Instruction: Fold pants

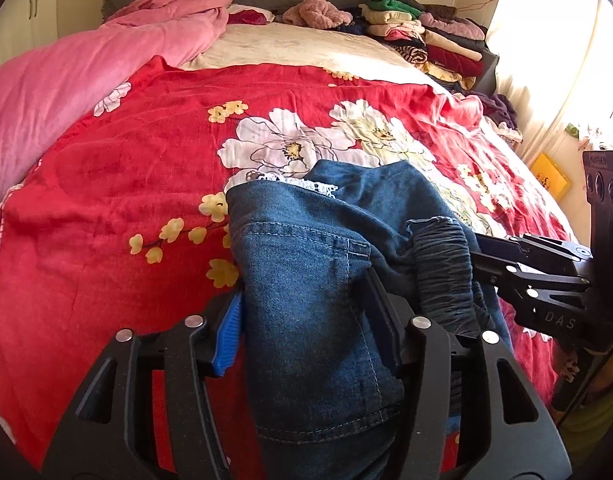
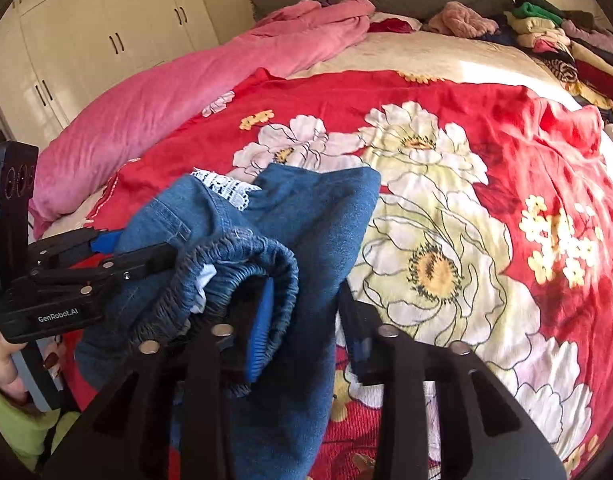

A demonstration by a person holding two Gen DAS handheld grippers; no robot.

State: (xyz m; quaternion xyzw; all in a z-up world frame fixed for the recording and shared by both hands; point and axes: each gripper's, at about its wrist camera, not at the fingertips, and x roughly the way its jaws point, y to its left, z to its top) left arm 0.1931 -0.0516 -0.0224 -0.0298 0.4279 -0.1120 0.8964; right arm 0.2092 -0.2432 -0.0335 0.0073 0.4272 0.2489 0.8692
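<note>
Bunched blue denim pants (image 1: 306, 280) held above the bed (image 1: 106, 220), clamped at the hip in the left tongs (image 1: 306, 340), elastic waistband gripped by the right tongs (image 2: 302, 340) just beside; legs hanging below, out of view; lace trim beyond, pink quilt (image 1: 66, 80) farther back.

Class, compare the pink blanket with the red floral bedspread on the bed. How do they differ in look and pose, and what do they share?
The plain pink fleece blanket has no pattern; the red floral bedspread carries large white and small yellow flowers. The pink blanket lies bunched in a long heap along the left side; the red bedspread lies spread fairly flat across the middle. The blue denim pants hang over the red bedspread, not the pink blanket. Both are soft bedding on the same bed.
</note>
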